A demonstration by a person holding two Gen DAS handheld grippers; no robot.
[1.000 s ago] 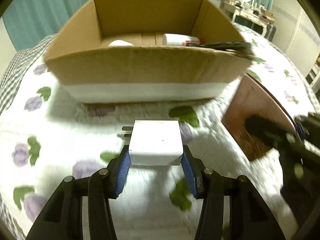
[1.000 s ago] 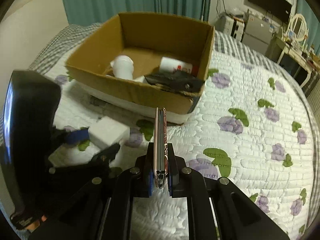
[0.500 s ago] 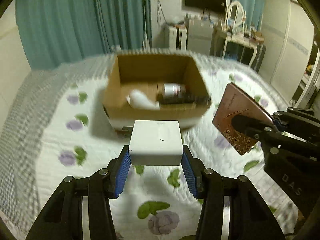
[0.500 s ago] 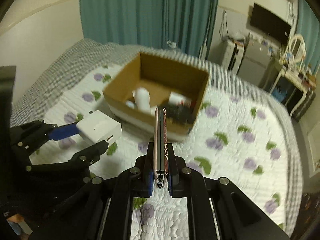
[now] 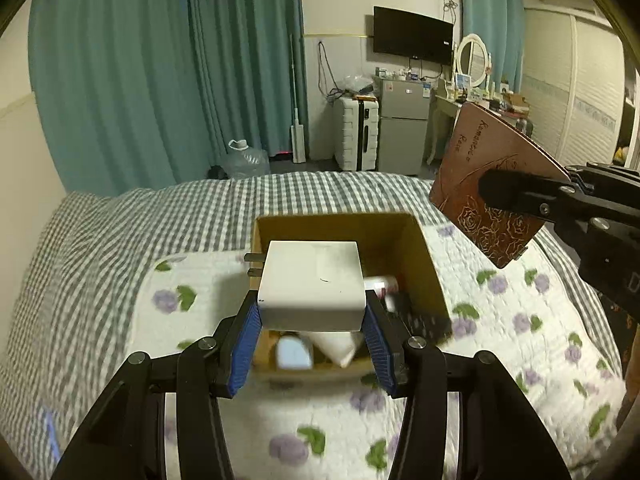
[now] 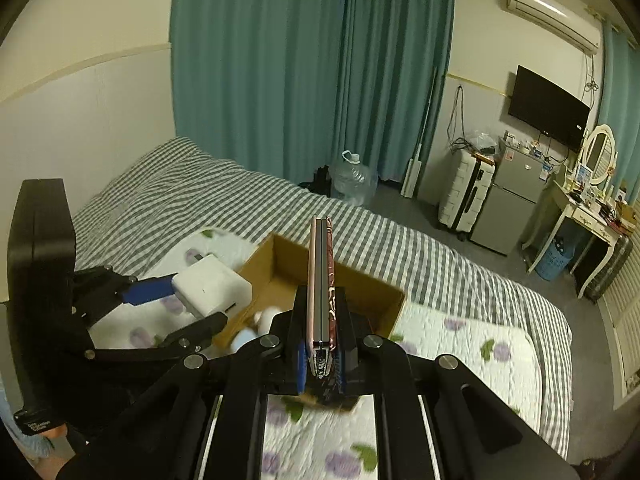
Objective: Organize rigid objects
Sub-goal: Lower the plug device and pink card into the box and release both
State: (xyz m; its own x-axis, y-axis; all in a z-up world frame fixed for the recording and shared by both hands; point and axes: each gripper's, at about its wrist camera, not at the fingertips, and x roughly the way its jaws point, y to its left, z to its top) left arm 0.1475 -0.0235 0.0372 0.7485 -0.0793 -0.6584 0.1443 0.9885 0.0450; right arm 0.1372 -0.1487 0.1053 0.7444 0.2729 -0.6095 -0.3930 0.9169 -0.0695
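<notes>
In the left wrist view I read the left gripper (image 5: 312, 332) at lower centre of the frame, its blue pads (image 5: 247, 350) clenched on both sides of a white power adapter (image 5: 312, 286), whose two metal prongs project to the left. The adapter is held clear of the bedding, and directly behind and below it in the frame sits the open cardboard box (image 5: 428, 256) on the floral quilt (image 5: 520, 344); white items lie inside the box, too blurred for me to identify. At the right edge of the same frame I see the right gripper (image 5: 516, 196) grasping a reddish-brown phone case (image 5: 480, 184) with a rose line pattern, tilted and raised above the quilt. In the right wrist view I confirm this grip: the right gripper (image 6: 320, 360) is closed tight on the edge of the phone case (image 6: 322, 280), which stands upright at centre frame, with the cardboard box (image 6: 280, 272) behind it. The left gripper (image 6: 188, 304) and power adapter (image 6: 212, 286) appear at centre left, beside the box's near-left wall. Grey checked bedding (image 6: 400, 248) covers the rest of the bed
</notes>
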